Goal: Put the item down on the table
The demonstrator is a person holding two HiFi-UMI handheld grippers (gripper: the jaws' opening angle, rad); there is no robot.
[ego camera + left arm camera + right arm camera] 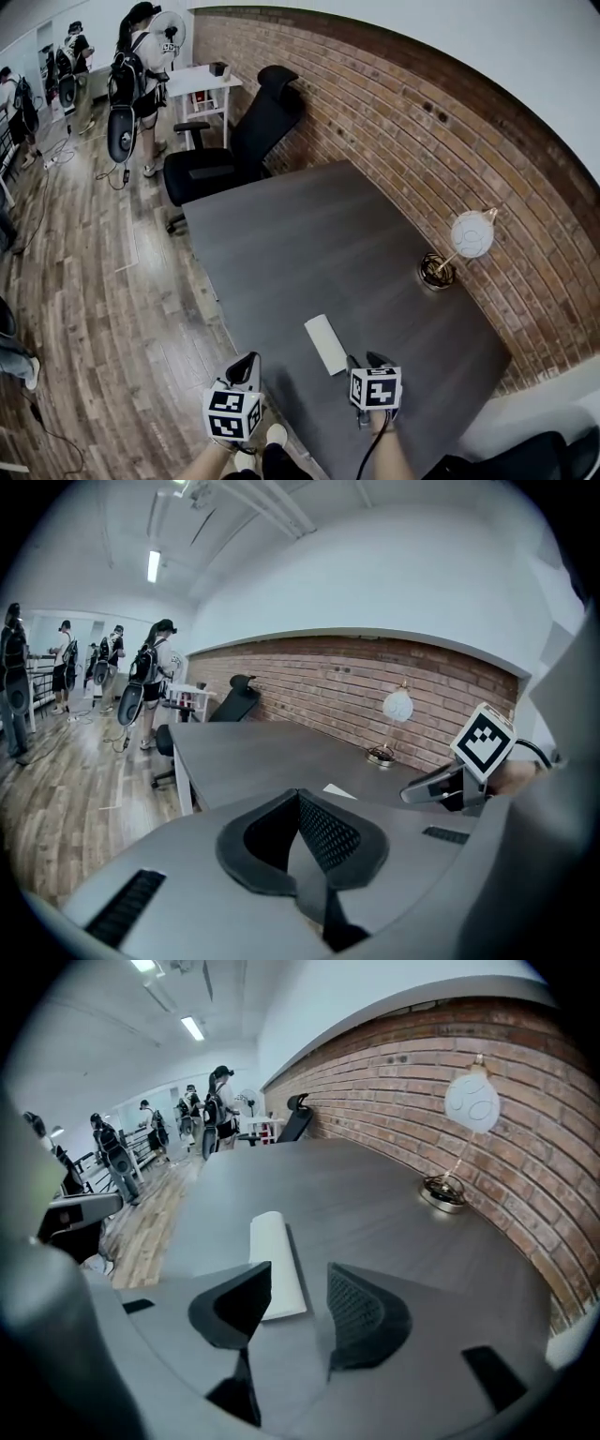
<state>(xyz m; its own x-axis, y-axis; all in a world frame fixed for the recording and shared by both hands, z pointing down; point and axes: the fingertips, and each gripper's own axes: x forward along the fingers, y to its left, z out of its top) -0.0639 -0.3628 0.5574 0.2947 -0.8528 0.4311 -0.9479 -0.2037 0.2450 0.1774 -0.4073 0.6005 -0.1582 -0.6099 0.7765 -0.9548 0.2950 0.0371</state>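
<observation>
The item, a flat white oblong (325,343), lies on the dark grey table (309,234) near its front edge. In the right gripper view the white item (274,1251) rests on the table just beyond the jaws and a little to their left. My right gripper (366,360) hovers to the item's right; its jaws (300,1274) stand apart with nothing between them. My left gripper (246,368) hangs off the table's front left edge, and its pads (298,797) meet with nothing held. A corner of the item (339,790) shows past them.
A small lamp with a round white shade (471,234) stands on a metal base (437,272) by the brick wall. A black office chair (234,150) sits at the table's far end. Several people (131,75) stand on the wooden floor at the far left.
</observation>
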